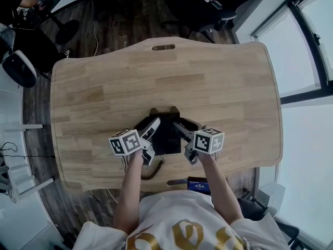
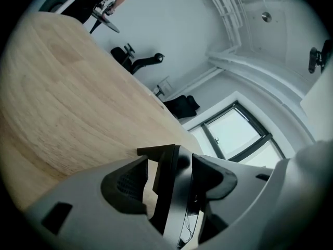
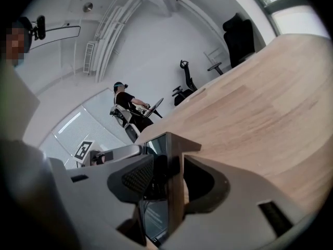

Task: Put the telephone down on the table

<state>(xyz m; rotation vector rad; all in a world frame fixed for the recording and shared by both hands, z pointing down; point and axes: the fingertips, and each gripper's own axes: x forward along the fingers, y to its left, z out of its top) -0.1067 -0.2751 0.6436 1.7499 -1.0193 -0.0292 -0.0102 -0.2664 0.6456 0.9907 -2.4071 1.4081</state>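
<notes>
both handheld grippers meet at a black telephone (image 1: 165, 130) that sits on the pale wooden table (image 1: 223, 82), close to the middle of its near edge. the left gripper (image 1: 150, 139) comes in from the left with its marker cube (image 1: 125, 142) facing up. its jaws stand wide with the telephone's thin dark side panel between them. in the left gripper view a strip of tabletop shows between one pad (image 2: 125, 185) and the panel, so that pad is not touching. the right gripper (image 1: 184, 140) comes in from the right. its jaws are narrower, and in the right gripper view its pads (image 3: 138, 178) lie against both faces of the telephone's other side panel. a dark cord (image 1: 154, 172) trails from the telephone over the near table edge. large windows (image 1: 312, 56) run along the right, and dark office chairs (image 1: 208, 9) stand beyond the far edge.
</notes>
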